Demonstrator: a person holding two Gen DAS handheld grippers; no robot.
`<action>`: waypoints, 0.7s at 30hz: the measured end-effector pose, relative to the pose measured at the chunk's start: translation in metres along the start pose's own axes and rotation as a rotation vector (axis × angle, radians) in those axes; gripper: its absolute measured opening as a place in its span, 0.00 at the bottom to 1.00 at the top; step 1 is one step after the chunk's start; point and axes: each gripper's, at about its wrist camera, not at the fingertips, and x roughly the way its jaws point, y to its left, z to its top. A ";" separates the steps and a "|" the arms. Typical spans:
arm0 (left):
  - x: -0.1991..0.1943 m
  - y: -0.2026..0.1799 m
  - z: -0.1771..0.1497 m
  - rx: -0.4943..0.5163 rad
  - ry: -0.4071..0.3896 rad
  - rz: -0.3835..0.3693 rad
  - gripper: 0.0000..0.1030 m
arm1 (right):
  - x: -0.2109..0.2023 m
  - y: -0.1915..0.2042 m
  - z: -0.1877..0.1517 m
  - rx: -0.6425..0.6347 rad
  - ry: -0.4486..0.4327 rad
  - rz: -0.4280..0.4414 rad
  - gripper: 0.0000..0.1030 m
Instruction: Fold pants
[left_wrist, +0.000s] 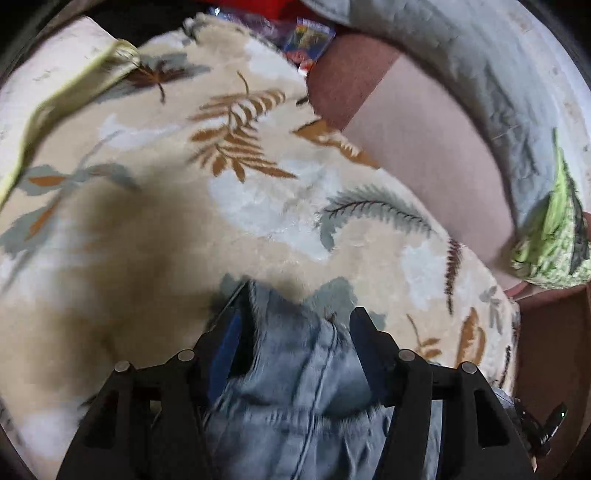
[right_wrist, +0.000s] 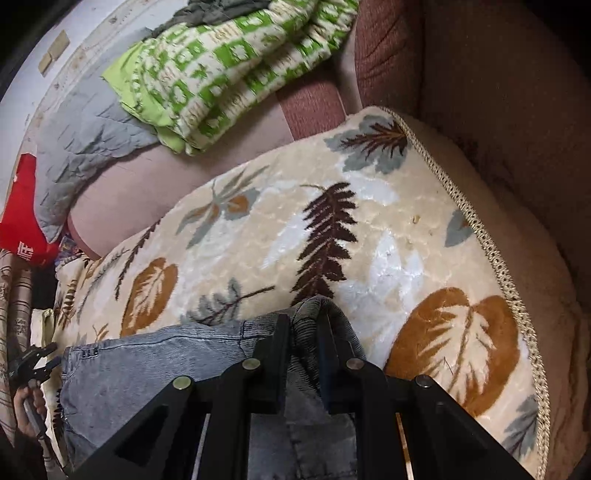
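Observation:
The pants are light blue-grey jeans (left_wrist: 295, 369), lying on a cream blanket with leaf prints (left_wrist: 221, 221). In the left wrist view my left gripper (left_wrist: 299, 314) has its jaws apart, with a bunched fold of the jeans between the fingers. In the right wrist view my right gripper (right_wrist: 303, 321) is shut on a ridged edge of the jeans (right_wrist: 147, 369), pinching it just above the blanket (right_wrist: 369, 221). The rest of the jeans spreads left under that gripper. The other hand-held gripper (right_wrist: 33, 363) shows at the far left edge.
A green-and-white patterned cloth (right_wrist: 221, 74) and a grey quilt (right_wrist: 81, 147) lie on the pinkish-brown couch (right_wrist: 480, 92) behind the blanket. A red item (right_wrist: 22, 218) sits at the left. The blanket's braided edge (right_wrist: 491, 251) runs down the right side.

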 end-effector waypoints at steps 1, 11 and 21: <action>0.010 -0.001 0.002 -0.001 0.017 0.011 0.60 | 0.004 -0.002 0.000 0.002 0.004 0.001 0.14; 0.004 -0.011 0.003 0.039 -0.020 0.067 0.02 | 0.036 -0.015 0.000 0.025 0.049 0.019 0.14; -0.121 -0.022 -0.020 0.077 -0.202 -0.114 0.02 | -0.041 -0.001 0.006 0.018 -0.096 0.079 0.14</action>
